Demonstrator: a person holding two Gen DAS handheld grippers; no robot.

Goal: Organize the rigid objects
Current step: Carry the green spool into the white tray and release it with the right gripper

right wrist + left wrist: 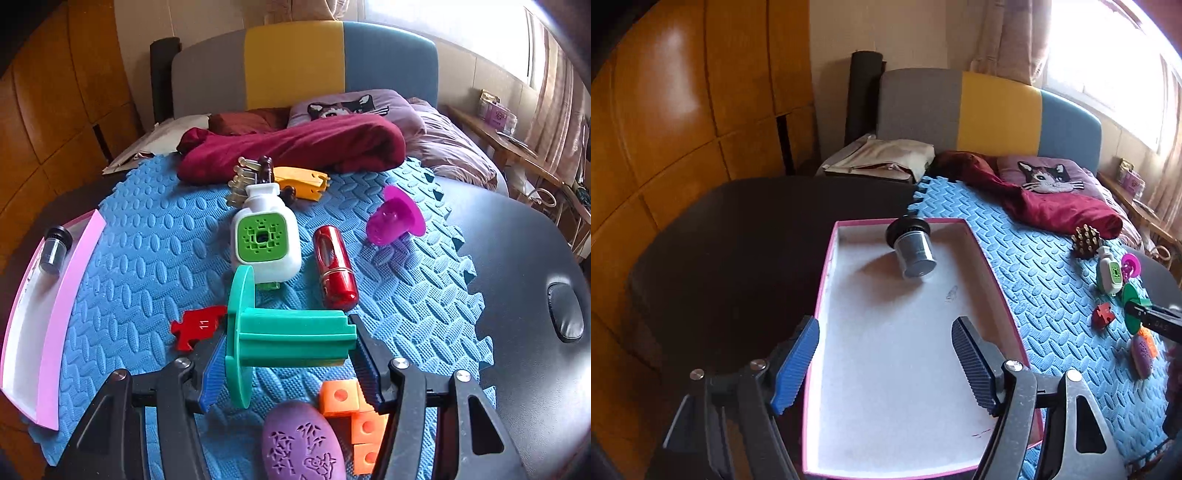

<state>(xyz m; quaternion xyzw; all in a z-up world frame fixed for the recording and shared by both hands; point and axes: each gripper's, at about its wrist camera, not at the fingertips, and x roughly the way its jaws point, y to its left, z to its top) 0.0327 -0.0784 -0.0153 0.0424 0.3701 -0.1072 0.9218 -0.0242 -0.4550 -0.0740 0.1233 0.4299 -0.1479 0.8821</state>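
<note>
At the left edge of the blue foam mat [155, 236], a pink-rimmed tray [827, 280] rests on the dark bench [731, 240]. A small grey jar with a black cap [912, 249] lies tilted at the tray's far end. The left gripper [886, 363] hangs over the tray's near half, fingers [796, 363] apart, nothing between them. On the mat lie a red puzzle piece [194, 326], a white and green bottle [264, 236], a red capsule [334, 267] and a magenta funnel [395, 216]. The right gripper [286, 363] has its fingers [364, 360] closed on the green spool [280, 334], near the mat's near edge.
</note>
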